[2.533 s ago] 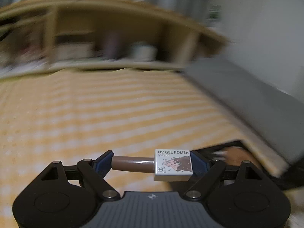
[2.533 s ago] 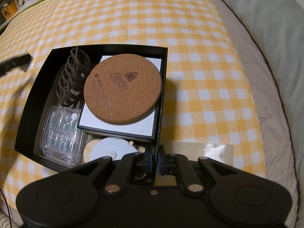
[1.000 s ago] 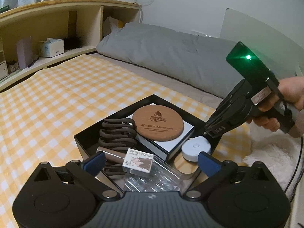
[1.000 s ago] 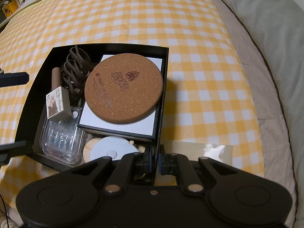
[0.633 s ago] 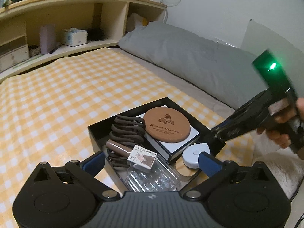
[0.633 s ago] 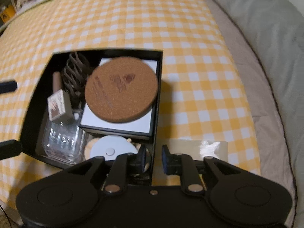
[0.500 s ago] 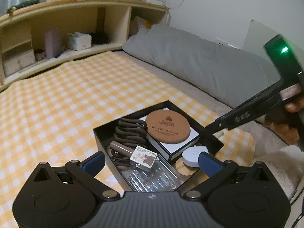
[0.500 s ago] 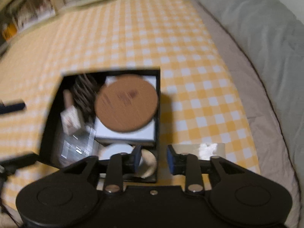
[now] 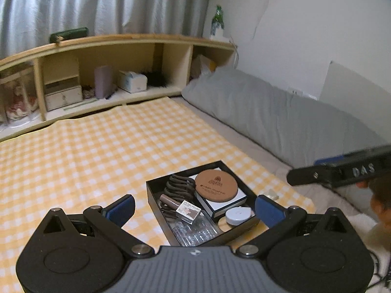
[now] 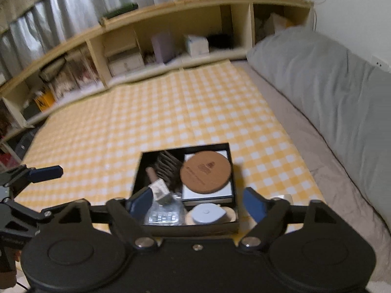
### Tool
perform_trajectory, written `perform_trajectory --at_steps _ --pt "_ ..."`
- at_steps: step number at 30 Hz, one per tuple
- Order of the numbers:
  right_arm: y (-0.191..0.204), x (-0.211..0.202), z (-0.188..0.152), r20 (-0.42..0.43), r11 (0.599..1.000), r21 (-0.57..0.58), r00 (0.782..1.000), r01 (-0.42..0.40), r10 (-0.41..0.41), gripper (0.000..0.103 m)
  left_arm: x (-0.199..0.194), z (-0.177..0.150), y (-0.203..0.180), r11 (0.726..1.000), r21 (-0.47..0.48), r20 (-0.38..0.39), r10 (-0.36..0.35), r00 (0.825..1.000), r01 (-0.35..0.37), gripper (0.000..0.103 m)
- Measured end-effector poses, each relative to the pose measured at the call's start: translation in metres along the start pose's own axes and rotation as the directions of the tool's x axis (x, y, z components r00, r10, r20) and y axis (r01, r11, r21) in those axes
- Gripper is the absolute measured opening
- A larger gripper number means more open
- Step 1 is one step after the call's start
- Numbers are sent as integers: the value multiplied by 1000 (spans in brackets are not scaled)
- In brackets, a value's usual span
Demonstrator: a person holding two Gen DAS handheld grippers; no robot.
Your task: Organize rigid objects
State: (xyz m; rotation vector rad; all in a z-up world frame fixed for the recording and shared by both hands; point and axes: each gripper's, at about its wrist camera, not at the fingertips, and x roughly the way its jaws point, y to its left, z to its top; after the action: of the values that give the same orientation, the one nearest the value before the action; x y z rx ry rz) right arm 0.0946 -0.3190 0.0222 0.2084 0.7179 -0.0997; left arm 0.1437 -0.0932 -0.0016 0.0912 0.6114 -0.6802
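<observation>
A black box [image 9: 156,202] [image 10: 135,178] sits on the yellow checked blanket. In it lie a cork coaster [image 9: 216,185] [image 10: 205,169] on a white box, a brown coiled hair clip [image 9: 179,186], a gel polish bottle [image 9: 188,210] [image 10: 160,188], a clear plastic case [image 9: 195,229] [image 10: 163,213] and a white round tape measure [image 9: 238,216] [image 10: 207,213]. My left gripper [image 9: 194,211] is open and empty, held back above the box. My right gripper [image 10: 196,201] is open and empty, also raised behind the box. The right gripper shows at the right edge of the left wrist view [image 9: 342,171].
A grey pillow [image 9: 268,112] [image 10: 325,78] runs along the right of the bed. A wooden shelf unit [image 9: 110,73] [image 10: 171,36] with boxes stands at the far end. A small clear packet [image 9: 270,193] lies on the blanket beside the box.
The left gripper released the gel polish bottle into the box and drew back. The right gripper let go of the box wall, opened wide and lifted away.
</observation>
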Motion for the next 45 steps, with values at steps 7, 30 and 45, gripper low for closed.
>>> perform_trajectory --at_steps 7,30,45 --pt "15 -46 -32 133 999 -26 990 41 -37 103 -47 -10 -16 995 -36 38 96 995 -94 103" --pt "26 -98 -114 344 977 -28 920 209 -187 103 -90 -58 -37 978 -3 118 208 971 -209 103" --pt "33 -98 -122 363 976 -49 914 214 -182 103 -91 -62 -35 974 0 124 226 966 -227 103"
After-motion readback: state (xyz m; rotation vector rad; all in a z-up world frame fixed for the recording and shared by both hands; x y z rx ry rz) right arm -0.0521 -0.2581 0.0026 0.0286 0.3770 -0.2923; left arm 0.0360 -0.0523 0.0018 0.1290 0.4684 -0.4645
